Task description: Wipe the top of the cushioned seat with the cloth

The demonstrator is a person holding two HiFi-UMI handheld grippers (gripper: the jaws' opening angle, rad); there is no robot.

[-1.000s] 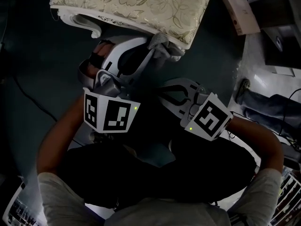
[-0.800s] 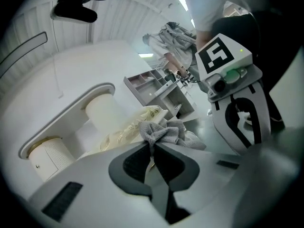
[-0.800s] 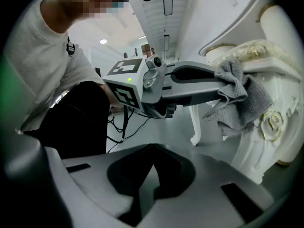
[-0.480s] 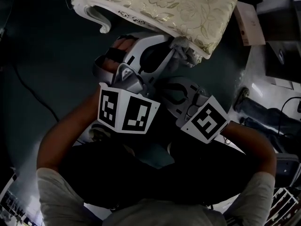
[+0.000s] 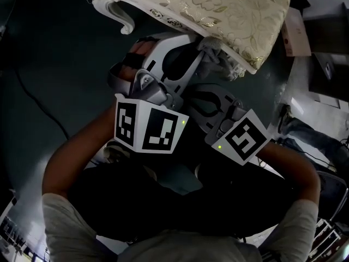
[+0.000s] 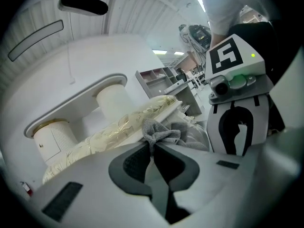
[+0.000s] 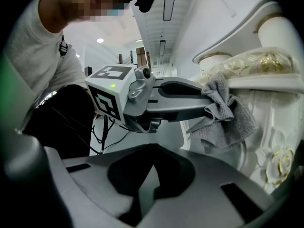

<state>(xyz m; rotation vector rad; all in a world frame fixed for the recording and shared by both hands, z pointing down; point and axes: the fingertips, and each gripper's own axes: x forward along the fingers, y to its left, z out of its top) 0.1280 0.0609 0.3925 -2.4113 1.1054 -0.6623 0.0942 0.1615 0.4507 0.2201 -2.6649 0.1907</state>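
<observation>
Fingers of left gripper [image 6: 153, 146] pinching cloth [image 6: 159, 132], right gripper [image 7: 154, 169] closed empty, cushioned seat [image 5: 218, 10] cropped at top

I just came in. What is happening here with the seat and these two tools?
A person holds a gripper in each hand. The left gripper has its fingers closed on a grey cloth and holds it at a corner of the cream, gold-patterned cushioned seat, where part of the cloth hangs down over the edge. The right gripper is shut and empty, held beside the left one.
</observation>
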